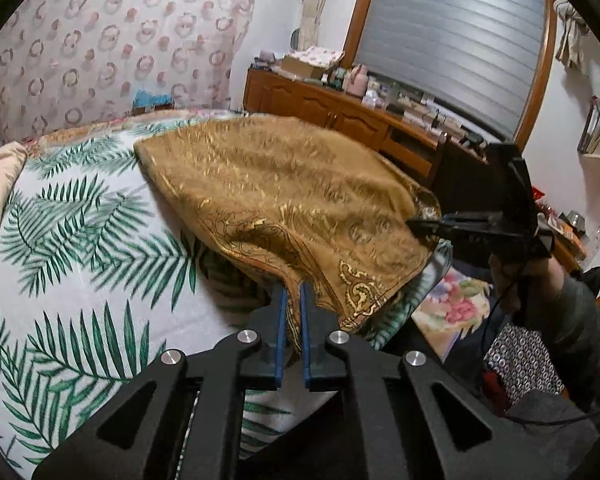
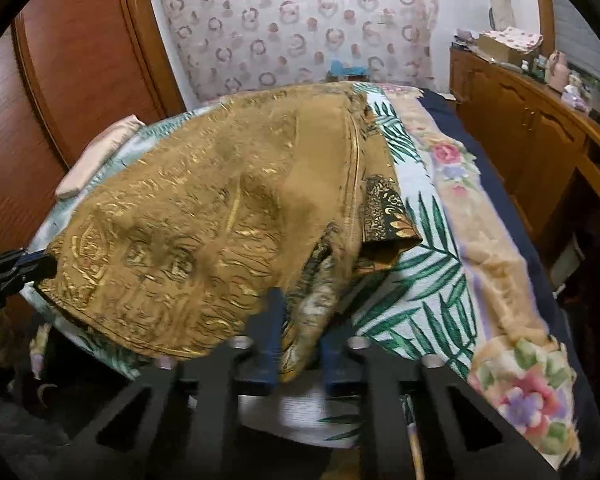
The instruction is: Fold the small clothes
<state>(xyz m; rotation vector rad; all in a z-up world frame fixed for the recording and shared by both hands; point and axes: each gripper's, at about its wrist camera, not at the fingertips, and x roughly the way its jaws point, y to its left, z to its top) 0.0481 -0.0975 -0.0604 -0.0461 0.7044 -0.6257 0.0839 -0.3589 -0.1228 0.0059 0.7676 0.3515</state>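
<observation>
A golden-brown cloth (image 1: 280,184) with gold paisley print lies on the bed, its near edge raised off the sheet. My left gripper (image 1: 294,294) is shut on the cloth's hem at the near left corner; in the right wrist view it shows at the far left (image 2: 40,268), pinching that same corner. My right gripper (image 2: 300,320) has a bunched fold of the cloth (image 2: 204,208) between its blue pads; from the left wrist view it (image 1: 414,226) is seen shut on the right corner, with a person's hand (image 1: 512,280) behind it.
The bed carries a white sheet with green palm leaves (image 1: 80,240) over a floral blanket (image 2: 500,280). A beige pillow (image 1: 0,192) lies at the far left. A cluttered wooden cabinet (image 1: 320,104) runs along the right side, and a wooden wardrobe (image 2: 80,60) stands left.
</observation>
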